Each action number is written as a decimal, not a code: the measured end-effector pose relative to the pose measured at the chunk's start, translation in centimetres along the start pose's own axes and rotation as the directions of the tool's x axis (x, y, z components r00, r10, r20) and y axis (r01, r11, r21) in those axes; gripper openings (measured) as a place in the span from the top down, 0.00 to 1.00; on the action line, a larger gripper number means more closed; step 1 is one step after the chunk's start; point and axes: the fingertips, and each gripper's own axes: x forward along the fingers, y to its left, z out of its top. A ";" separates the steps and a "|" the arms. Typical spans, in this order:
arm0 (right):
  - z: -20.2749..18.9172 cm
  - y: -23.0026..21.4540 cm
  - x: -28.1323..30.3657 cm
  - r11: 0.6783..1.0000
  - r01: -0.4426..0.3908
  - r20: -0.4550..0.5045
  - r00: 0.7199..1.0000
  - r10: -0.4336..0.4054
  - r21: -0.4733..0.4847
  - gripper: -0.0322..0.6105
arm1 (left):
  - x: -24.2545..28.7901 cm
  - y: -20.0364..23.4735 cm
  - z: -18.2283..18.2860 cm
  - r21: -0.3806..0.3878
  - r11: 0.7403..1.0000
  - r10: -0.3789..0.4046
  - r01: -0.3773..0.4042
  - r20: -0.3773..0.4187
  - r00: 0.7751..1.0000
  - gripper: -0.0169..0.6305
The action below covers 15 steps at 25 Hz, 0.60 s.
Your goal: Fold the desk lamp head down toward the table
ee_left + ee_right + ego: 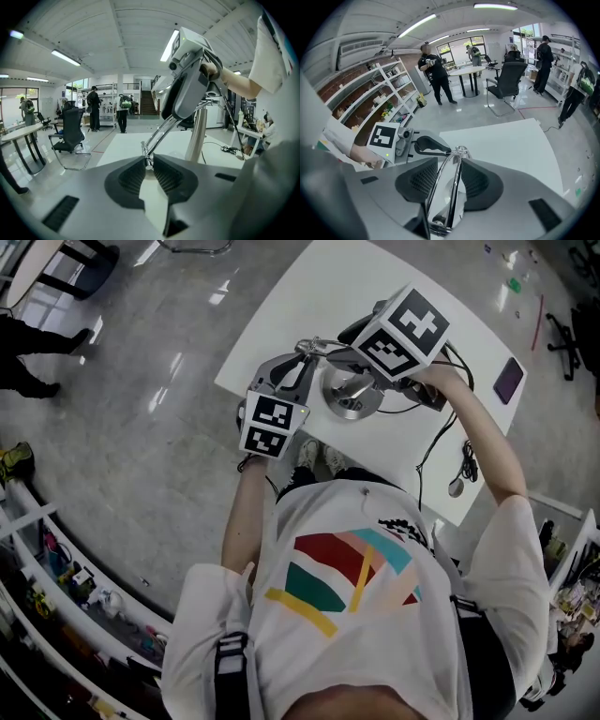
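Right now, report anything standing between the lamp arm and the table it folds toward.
Nothing visible does. The left gripper and right gripper both clamp the chrome lamp arm; the white table beneath it is bare, and the black cable lies off to the side beyond the lamp post.

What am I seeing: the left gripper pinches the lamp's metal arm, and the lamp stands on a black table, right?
The table is white, not black; the head view shows it. Otherwise yes: the left gripper pinches the lamp's metal arm, and the lamp stands on that table.
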 end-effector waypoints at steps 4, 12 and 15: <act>0.1 0.0 -0.8 0.998 0.055 0.035 0.998 -0.055 -0.020 0.73 | -0.5 0.1 0.4 0.005 1.000 0.028 -0.028 0.005 1.000 0.84; 2.8 1.0 -10.4 0.985 0.168 0.457 0.875 -0.161 0.025 0.73 | -4.7 0.2 9.7 -0.048 0.993 0.114 -0.104 0.280 0.953 0.91; 2.7 0.8 -15.3 0.964 0.233 0.693 0.674 -0.256 0.129 0.73 | -6.2 -0.7 14.8 -0.037 0.992 0.126 -0.122 0.400 0.908 0.91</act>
